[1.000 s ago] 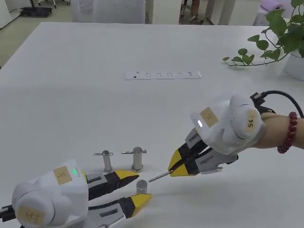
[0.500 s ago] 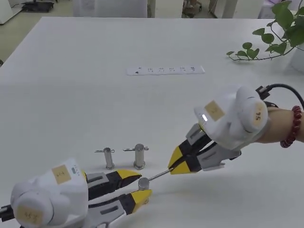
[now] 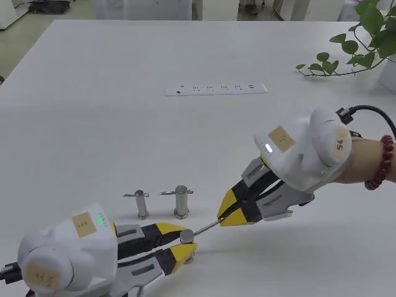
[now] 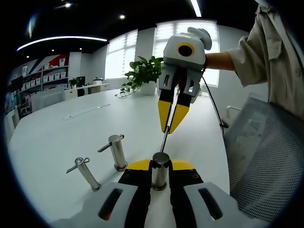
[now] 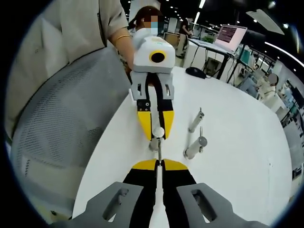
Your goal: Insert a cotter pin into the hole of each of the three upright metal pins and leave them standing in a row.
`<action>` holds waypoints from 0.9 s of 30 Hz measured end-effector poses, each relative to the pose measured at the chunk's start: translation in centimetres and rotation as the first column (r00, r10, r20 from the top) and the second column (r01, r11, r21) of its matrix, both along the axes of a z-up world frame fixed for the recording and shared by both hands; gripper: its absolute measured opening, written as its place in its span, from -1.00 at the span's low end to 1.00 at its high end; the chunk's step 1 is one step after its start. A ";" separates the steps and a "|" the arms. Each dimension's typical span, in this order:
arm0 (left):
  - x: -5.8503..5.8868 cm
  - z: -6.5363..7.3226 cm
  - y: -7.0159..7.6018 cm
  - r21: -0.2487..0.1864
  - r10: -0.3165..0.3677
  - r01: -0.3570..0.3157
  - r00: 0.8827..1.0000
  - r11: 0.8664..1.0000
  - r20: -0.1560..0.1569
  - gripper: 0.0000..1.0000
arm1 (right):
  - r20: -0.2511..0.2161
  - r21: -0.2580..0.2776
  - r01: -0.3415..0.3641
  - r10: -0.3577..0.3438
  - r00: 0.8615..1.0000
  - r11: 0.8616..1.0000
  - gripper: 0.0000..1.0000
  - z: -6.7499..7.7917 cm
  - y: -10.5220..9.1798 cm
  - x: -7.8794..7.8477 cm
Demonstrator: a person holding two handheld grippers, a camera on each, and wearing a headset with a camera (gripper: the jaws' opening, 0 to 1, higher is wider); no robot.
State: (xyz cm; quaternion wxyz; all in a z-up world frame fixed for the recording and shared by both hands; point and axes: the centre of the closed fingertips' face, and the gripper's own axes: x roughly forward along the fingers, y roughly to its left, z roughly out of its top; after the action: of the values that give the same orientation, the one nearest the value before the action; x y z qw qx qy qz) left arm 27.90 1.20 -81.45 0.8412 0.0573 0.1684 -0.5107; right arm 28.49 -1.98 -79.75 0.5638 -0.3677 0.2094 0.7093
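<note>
Since the earlier frames the left hand-held gripper (image 3: pixel 183 242) has closed its yellow-tipped jaws onto the third metal pin (image 3: pixel 187 236). The tip of the cotter pin (image 3: pixel 208 227) has come up to that pin's head, where a gap showed before. Left hand-held gripper: clenched on the third metal pin, holding it upright on the tabletop (image 3: pixel 86 124) at the near side of the scene. Right hand-held gripper (image 3: pixel 226 214): clenched on the cotter pin, which slants down and to the left from its jaws. Tip meets the pin just under the head; whether it sits in the hole cannot be told. Two more stand upright side by side just beyond the held one, the left-hand metal pin (image 3: pixel 142 203) and the right-hand metal pin (image 3: pixel 180 202), each with a cotter pin crosswise through its top. Third metal pin stands nearer than that pair, slightly to the right. Power strip (image 3: pixel 215 90) lies far across the tabletop; potted plant (image 3: pixel 365 37) at the far right corner.
</note>
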 end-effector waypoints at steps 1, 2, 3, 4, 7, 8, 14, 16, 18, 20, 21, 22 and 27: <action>0.0 0.0 0.0 0.002 -0.005 0.005 1.000 1.000 0.003 -0.77 | 0.001 0.000 0.000 0.000 1.000 1.000 -0.94 0.0 0.0 0.0; 0.0 0.0 0.0 0.003 -0.008 0.008 1.000 1.000 0.004 -0.77 | 0.002 0.002 0.001 -0.001 1.000 1.000 -0.94 0.1 0.1 0.1; 0.0 0.0 0.0 0.003 -0.009 0.009 1.000 1.000 0.005 -0.77 | -0.001 0.003 0.002 -0.002 1.000 1.000 -0.94 0.1 0.1 0.1; 0.0 0.0 0.0 0.004 -0.014 0.014 1.000 1.000 0.008 -0.77 | -0.001 0.000 0.007 -0.007 1.000 1.000 -0.94 0.1 0.1 0.1; 0.0 0.0 0.0 0.002 -0.025 0.025 1.000 1.000 0.007 -0.77 | 0.003 -0.003 0.012 -0.012 1.000 1.000 -0.94 0.1 0.0 0.2; 0.0 0.0 0.0 0.002 -0.028 0.028 1.000 1.000 0.007 -0.77 | 0.001 -0.001 0.015 -0.015 1.000 1.000 -0.94 0.1 0.0 0.3; 0.0 0.0 0.0 0.002 -0.050 0.049 0.999 0.999 0.011 -0.77 | 0.003 -0.005 0.030 -0.030 1.000 1.000 -0.95 0.1 -0.2 0.3; 0.0 0.0 0.0 0.000 -0.053 0.053 0.999 0.999 0.006 -0.77 | 0.001 -0.002 0.035 -0.035 0.999 0.999 -0.95 0.2 -0.2 0.3; 0.0 0.0 0.0 0.000 -0.054 0.054 0.999 0.999 0.004 -0.76 | 0.002 -0.001 0.039 -0.039 0.999 0.999 -0.95 0.2 -0.2 0.4; -0.1 -0.1 0.0 0.010 -0.056 0.056 0.998 0.998 0.004 -0.74 | 0.003 0.000 0.045 -0.045 0.999 0.999 -0.95 0.2 -0.3 0.5; -0.2 -0.1 0.0 0.011 -0.056 0.056 0.998 0.998 0.002 -0.68 | 0.001 0.000 0.048 -0.048 0.999 0.999 -0.95 0.2 -0.3 0.6; -0.3 -0.1 0.0 0.007 -0.059 0.059 0.998 0.998 -0.001 -0.64 | 0.002 0.000 0.049 -0.049 0.999 0.999 -0.95 0.2 -0.3 0.6; -0.4 0.5 0.2 0.003 -0.048 0.048 0.999 0.999 0.000 -0.51 | 0.008 0.002 0.055 -0.055 0.998 0.999 -0.95 0.4 -0.5 0.6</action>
State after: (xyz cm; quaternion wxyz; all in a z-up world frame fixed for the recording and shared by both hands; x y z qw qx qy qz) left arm 27.50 1.38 -80.99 0.8286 0.0624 0.1678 -0.5305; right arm 29.09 -2.47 -79.31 0.5841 -0.3641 0.2165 0.6924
